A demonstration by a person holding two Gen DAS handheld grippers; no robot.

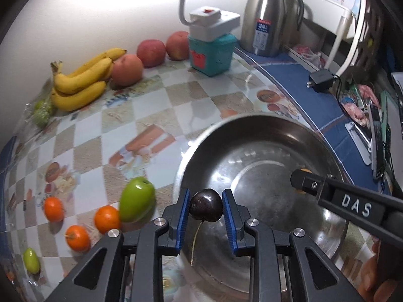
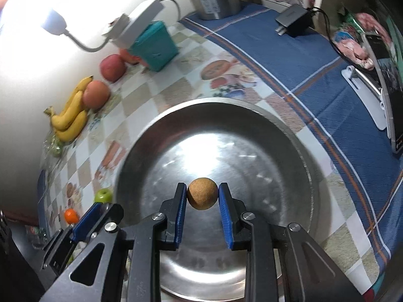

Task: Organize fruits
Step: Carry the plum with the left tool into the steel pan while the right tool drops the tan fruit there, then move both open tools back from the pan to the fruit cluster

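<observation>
My left gripper (image 1: 205, 207) is shut on a dark cherry (image 1: 205, 207) with its stem hanging down, held over the near rim of a steel bowl (image 1: 327, 148). My right gripper (image 2: 202, 197) is shut on a small brown round fruit (image 2: 202, 197) above the middle of the same bowl (image 2: 289, 136), which has nothing inside. The right gripper's finger also shows in the left wrist view (image 1: 302, 180), over the bowl's right side. The left gripper shows at the lower left of the right wrist view (image 2: 88, 217).
On the checkered tablecloth lie a green fruit (image 1: 137, 198), three small oranges (image 1: 105, 219), a smaller green fruit (image 1: 31, 260), bananas (image 1: 78, 83), apples (image 1: 151, 52), a teal box (image 1: 211, 50) and a steel thermos (image 1: 264, 17). A black charger (image 1: 321, 79) lies on the blue cloth.
</observation>
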